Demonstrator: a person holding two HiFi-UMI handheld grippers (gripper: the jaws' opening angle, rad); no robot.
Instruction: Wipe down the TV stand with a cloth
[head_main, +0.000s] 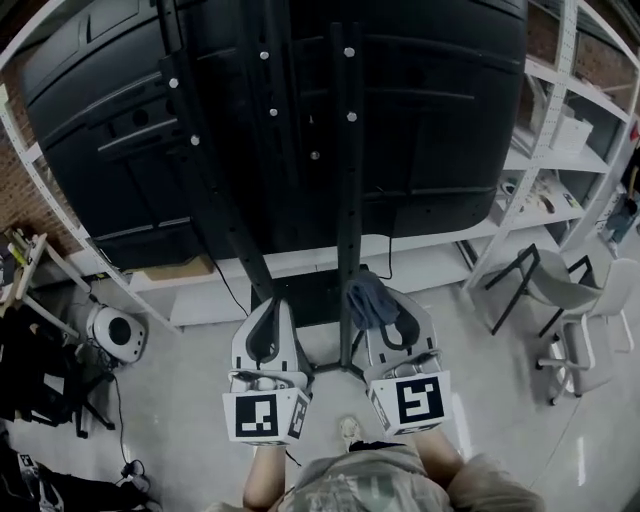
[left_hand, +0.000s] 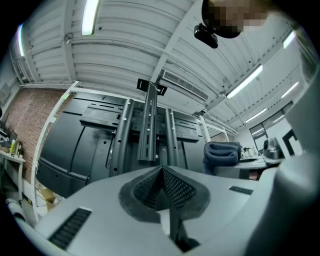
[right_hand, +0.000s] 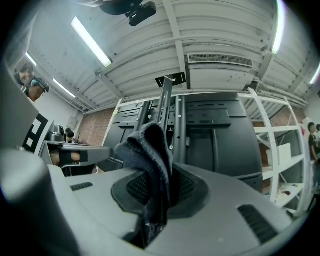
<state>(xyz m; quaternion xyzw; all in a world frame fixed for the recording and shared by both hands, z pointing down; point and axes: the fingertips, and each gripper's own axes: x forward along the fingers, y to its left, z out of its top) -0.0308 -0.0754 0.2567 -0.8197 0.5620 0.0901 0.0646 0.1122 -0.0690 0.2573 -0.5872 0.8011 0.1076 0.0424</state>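
A black TV stand with two upright posts (head_main: 348, 200) carries a large black TV whose back panel (head_main: 440, 120) faces me. My right gripper (head_main: 392, 318) is shut on a dark blue-grey cloth (head_main: 367, 299), close beside the right post near its lower end. In the right gripper view the cloth (right_hand: 150, 155) bunches up between the jaws of the right gripper (right_hand: 167, 175), in front of the posts (right_hand: 165, 107). My left gripper (head_main: 268, 335) is shut on nothing, just left of that post. In its own view the left gripper (left_hand: 161, 172) points at the posts (left_hand: 148, 130), with the cloth (left_hand: 221, 152) off to the right.
White metal shelving (head_main: 545, 150) stands at the right, with grey chairs (head_main: 570, 300) on the floor below it. A white frame leg (head_main: 60, 220) slants at the left, near a round white device (head_main: 118, 335) and dark gear (head_main: 50, 390). A cable trails across the floor.
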